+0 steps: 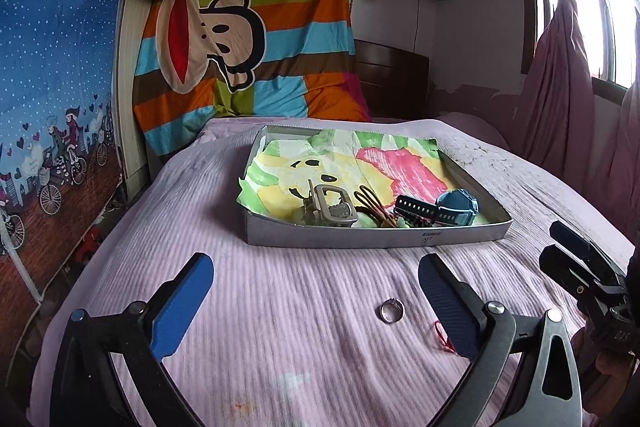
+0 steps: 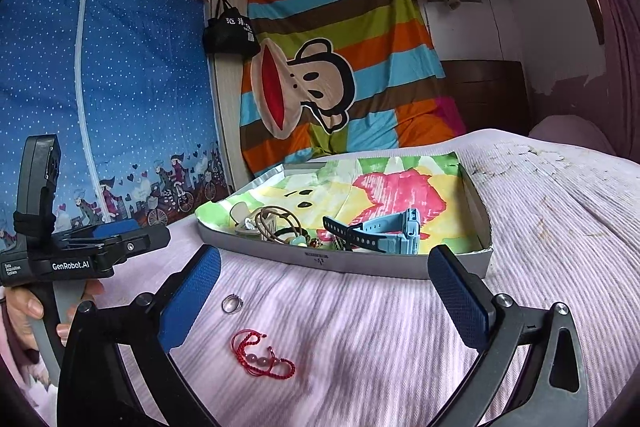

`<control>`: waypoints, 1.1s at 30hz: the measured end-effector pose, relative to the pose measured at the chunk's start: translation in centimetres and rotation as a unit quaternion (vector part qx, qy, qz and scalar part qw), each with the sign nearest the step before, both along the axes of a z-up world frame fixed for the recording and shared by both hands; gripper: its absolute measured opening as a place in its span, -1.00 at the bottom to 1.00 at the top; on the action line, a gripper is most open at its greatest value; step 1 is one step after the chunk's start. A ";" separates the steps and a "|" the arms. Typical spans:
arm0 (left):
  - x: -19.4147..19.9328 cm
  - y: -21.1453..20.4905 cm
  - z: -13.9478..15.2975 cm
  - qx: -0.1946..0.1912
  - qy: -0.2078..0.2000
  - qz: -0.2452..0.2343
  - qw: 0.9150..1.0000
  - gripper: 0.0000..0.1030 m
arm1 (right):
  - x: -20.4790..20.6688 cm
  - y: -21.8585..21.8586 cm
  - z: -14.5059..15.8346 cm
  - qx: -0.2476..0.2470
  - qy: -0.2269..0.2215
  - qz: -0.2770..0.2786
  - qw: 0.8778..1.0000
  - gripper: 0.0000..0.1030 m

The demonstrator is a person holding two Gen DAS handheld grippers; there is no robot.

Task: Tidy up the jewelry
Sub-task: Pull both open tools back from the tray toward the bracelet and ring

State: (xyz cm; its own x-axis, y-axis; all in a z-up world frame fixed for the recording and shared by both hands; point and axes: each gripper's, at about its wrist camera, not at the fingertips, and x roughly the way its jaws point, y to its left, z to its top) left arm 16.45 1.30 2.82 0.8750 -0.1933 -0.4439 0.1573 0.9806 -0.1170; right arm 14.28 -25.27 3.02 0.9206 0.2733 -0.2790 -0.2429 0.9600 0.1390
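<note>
Hovering spread wide and empty, both grippers (image 1: 316, 303) (image 2: 324, 291) flank ring (image 1: 391, 311) before tray edge (image 1: 372, 239).

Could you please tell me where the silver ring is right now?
The silver ring lies on the pink bedspread, outside and in front of the tray, just beyond the red bracelet.

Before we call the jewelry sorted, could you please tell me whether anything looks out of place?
Yes. A small silver ring and a red cord bracelet with beads lie loose on the pink ribbed bedspread, outside the shallow grey cardboard tray that holds the blue watch and other pieces.
</note>
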 end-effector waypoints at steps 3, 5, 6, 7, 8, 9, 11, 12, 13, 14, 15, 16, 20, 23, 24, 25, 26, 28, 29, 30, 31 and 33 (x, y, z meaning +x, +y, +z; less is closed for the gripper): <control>-0.8 0.0 -0.3 -0.001 0.000 0.000 1.000 1.00 | -0.7 0.0 -0.1 -0.006 0.001 0.000 1.000 0.98; -1.1 0.1 -0.5 -0.001 0.002 -0.001 1.000 1.00 | -1.3 -0.1 -0.3 -0.010 0.000 0.000 1.000 0.98; -1.1 0.1 -0.6 -0.001 0.004 -0.003 1.000 1.00 | -1.5 -0.2 -0.3 -0.012 0.001 0.001 1.000 0.98; -1.1 0.1 -0.7 -0.001 0.007 -0.004 1.000 1.00 | -1.8 -0.3 -0.4 -0.013 0.001 0.002 1.000 0.98; -1.3 0.1 -0.8 0.000 0.009 -0.004 1.000 1.00 | -1.9 -0.3 -0.4 -0.015 0.003 0.003 1.000 0.98; -1.2 0.1 -0.8 0.001 0.012 -0.005 1.000 1.00 | -2.0 -0.3 -0.4 -0.018 0.005 0.005 1.000 0.98; -1.2 0.0 -1.0 0.003 0.018 -0.006 1.000 1.00 | -2.0 -0.2 -0.6 -0.024 0.012 0.011 1.000 0.98; -1.2 -0.1 -1.1 0.004 0.022 -0.007 1.000 1.00 | -1.9 -0.1 -0.7 -0.027 0.017 0.014 0.999 0.98; -1.1 -0.2 -1.2 0.005 0.027 -0.008 1.000 1.00 | -1.9 0.0 -0.8 -0.032 0.022 0.018 0.999 0.98; -1.0 -0.3 -1.3 0.004 0.031 -0.012 0.999 1.00 | -1.8 0.1 -0.9 -0.037 0.029 0.021 0.999 0.98; -0.9 -0.3 -1.4 0.004 0.036 -0.014 0.999 1.00 | -1.7 0.3 -1.1 -0.043 0.036 0.023 0.998 0.98; -0.8 -0.3 -1.5 0.006 0.041 -0.014 0.999 1.00 | -1.6 0.4 -1.3 -0.047 0.042 0.026 0.998 0.98; -0.3 -0.3 -2.0 0.007 0.062 -0.013 0.998 1.00 | -1.1 0.8 -2.0 -0.061 0.070 0.035 0.995 0.98; 0.2 -0.2 -2.3 0.004 0.079 -0.011 0.997 1.00 | -0.7 1.1 -2.5 -0.068 0.087 0.038 0.993 0.98; 0.3 -0.2 -2.5 0.004 0.086 -0.010 0.996 1.00 | -0.5 1.1 -2.7 -0.070 0.093 0.040 0.992 0.98; 0.5 -0.1 -2.6 0.003 0.093 -0.010 0.996 1.00 | -0.3 1.2 -2.8 -0.073 0.099 0.041 0.992 0.98; 0.7 -0.2 -2.7 0.004 0.099 -0.011 0.995 1.00 | -0.1 1.3 -3.0 -0.075 0.107 0.041 0.991 0.98; 1.0 -0.3 -3.0 0.004 0.110 -0.013 0.994 1.00 | 0.4 1.6 -3.4 -0.081 0.123 0.042 0.988 0.98; 1.2 -0.4 -3.1 0.006 0.115 -0.016 0.993 1.00 | 0.5 1.6 -3.6 -0.083 0.129 0.044 0.987 0.98; 1.3 -0.5 -3.1 0.007 0.118 -0.019 0.993 1.00 | 0.7 1.7 -3.7 -0.084 0.135 0.047 0.986 0.98; 1.4 -0.6 -3.2 0.010 0.121 -0.022 0.992 1.00 | 0.9 1.8 -3.9 -0.087 0.140 0.048 0.985 0.98; 1.6 -0.9 -3.4 0.017 0.125 -0.028 0.992 1.00 | 1.2 2.2 -4.4 -0.091 0.154 0.052 0.983 0.98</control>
